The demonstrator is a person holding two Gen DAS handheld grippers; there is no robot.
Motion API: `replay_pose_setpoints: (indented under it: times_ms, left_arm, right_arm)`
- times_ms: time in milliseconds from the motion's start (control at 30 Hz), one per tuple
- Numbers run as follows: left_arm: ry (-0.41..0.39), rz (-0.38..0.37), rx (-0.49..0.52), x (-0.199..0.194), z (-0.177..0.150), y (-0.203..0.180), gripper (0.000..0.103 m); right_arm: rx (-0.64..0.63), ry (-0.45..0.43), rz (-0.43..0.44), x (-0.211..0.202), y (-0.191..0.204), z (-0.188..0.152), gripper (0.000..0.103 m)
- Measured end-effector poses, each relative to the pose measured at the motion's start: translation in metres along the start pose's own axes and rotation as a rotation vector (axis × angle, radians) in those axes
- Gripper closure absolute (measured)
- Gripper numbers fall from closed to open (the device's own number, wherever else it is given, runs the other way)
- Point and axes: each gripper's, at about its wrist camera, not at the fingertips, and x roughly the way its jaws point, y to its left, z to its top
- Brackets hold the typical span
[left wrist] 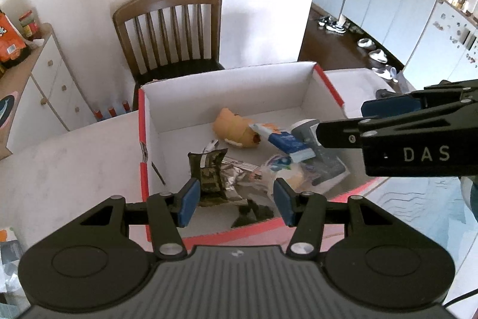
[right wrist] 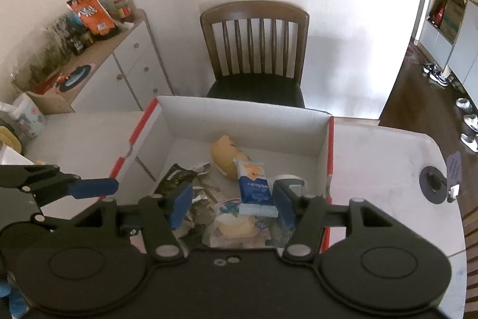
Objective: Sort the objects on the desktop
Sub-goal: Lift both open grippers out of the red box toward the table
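Left wrist view looked down on a pale surface carrying an open white cardboard box with red edges. Going left to right inside the box lay a dark crumpled snack wrapper, a tan plush toy, a blue and white packet, a clear bag with something pale yellow in it, and a grey and white object partly hidden at the right wall. The left gripper hung over the near edge of the box, fingers spread apart and holding nothing. The right gripper reached in from the right above the packet.

Right wrist view showed the same box below the right gripper, its fingers also spread and empty, the packet just beneath them.

Judging by this, most of the sorting looked finished: the objects sat gathered in the box, and the stretches of surface in view beside it held almost nothing loose. Small items at the far left edge were too unclear to count.
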Motion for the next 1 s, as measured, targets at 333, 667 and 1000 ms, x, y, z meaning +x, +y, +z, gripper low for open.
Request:
replay_pose_setpoints:
  times_ms: [333, 667, 1000]
  left_arm:
    - [-0.028, -0.024, 0.013, -0.028, -0.013, -0.006, 0.045]
    - [-0.043, -0.06, 0.032, -0.049, -0.038, -0.011, 0.042]
    - [-0.075, -0.09, 0.028, -0.071, -0.064, -0.01, 0.032]
  right_arm:
    - [-0.011, -0.03, 0.011, -0.036, 0.006, -0.019, 0.042]
    - [-0.042, -0.057, 0.019, -0.06, 0.011, -0.046, 0.041]
    - [-0.073, -0.08, 0.033, -0.079, 0.018, -0.082, 0.041]
